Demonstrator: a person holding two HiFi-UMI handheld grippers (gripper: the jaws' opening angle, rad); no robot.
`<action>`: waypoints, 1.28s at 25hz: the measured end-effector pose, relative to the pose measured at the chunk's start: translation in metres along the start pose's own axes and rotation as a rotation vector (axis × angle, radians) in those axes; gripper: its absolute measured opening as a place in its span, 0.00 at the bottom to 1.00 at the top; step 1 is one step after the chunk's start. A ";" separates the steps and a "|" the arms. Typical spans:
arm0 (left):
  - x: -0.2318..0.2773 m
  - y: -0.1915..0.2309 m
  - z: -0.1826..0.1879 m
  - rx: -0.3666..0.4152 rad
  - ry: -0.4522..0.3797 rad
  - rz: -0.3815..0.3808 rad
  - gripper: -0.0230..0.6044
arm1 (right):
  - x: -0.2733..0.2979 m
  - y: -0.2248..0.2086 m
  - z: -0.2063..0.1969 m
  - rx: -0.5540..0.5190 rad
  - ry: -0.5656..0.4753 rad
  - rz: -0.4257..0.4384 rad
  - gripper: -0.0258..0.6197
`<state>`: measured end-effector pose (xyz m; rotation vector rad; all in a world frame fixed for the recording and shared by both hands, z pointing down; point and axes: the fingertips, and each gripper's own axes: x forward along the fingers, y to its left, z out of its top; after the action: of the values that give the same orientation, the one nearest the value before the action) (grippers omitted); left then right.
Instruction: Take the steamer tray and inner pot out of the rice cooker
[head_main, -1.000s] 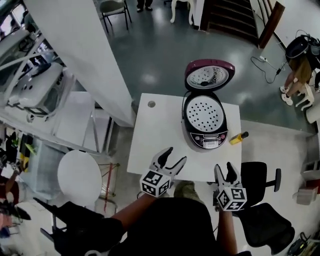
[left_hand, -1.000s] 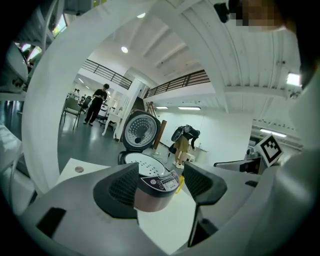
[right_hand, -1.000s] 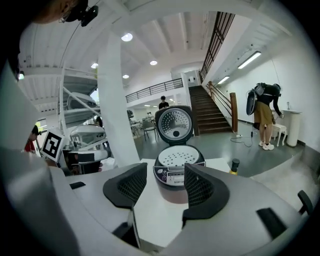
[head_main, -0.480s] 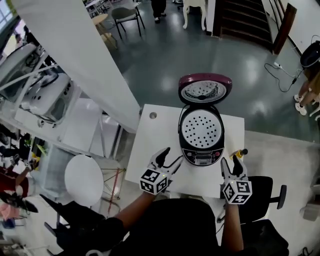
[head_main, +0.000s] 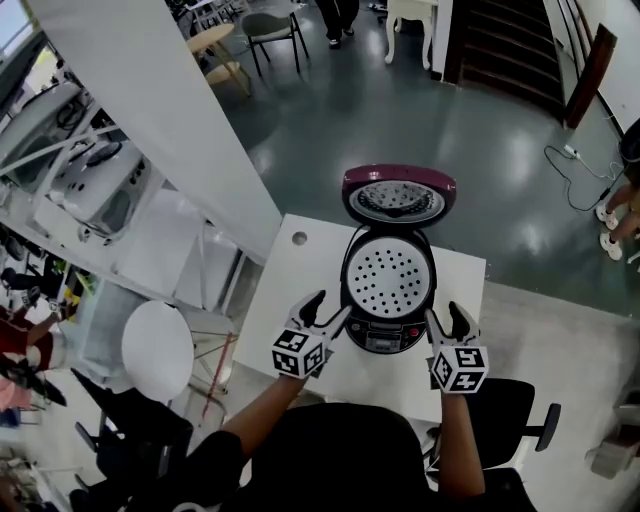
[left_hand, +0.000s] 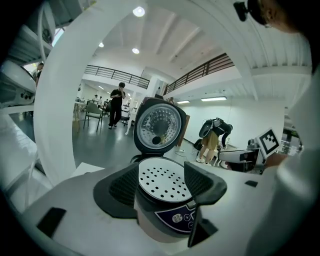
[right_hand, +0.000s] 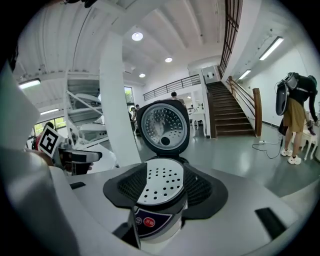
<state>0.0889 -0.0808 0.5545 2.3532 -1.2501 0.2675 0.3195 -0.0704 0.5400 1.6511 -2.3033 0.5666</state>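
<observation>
The steamer tray (head_main: 387, 279), a white disc dotted with holes, sits in the top of the rice cooker (head_main: 385, 335), covering whatever lies beneath it, so the inner pot cannot be seen. The cooker's lid (head_main: 399, 196) stands raised at the back, its pale inner face turned toward the person. The cooker sits near the front edge of a white table (head_main: 300, 270), its control panel (head_main: 381, 338) facing the person. The left gripper (head_main: 330, 305) hangs just beside the cooker's front left, and its jaws are spread wide with nothing gripped; in the left gripper view (left_hand: 162, 182) the tray shows between them. The right gripper (head_main: 446, 315) is just beside the front right, jaws likewise wide and holding nothing, and the right gripper view (right_hand: 165, 187) frames the tray the same way. A small round hole (head_main: 299, 238) marks the table's far left corner. A black office chair (head_main: 510, 420) stands by the table's right front, and a white round stool (head_main: 155, 350) to its left.
</observation>
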 end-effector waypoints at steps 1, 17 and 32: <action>0.005 0.000 -0.002 0.000 0.005 0.011 0.45 | 0.008 -0.004 0.000 -0.012 0.013 0.012 0.35; 0.088 0.038 -0.017 0.032 0.098 0.078 0.45 | 0.109 -0.032 -0.029 -0.151 0.229 -0.005 0.35; 0.145 0.066 -0.038 0.145 0.236 0.037 0.45 | 0.159 -0.047 -0.065 -0.227 0.436 -0.079 0.38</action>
<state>0.1187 -0.2008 0.6623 2.3369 -1.1950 0.6477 0.3107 -0.1891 0.6720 1.3486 -1.9019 0.5583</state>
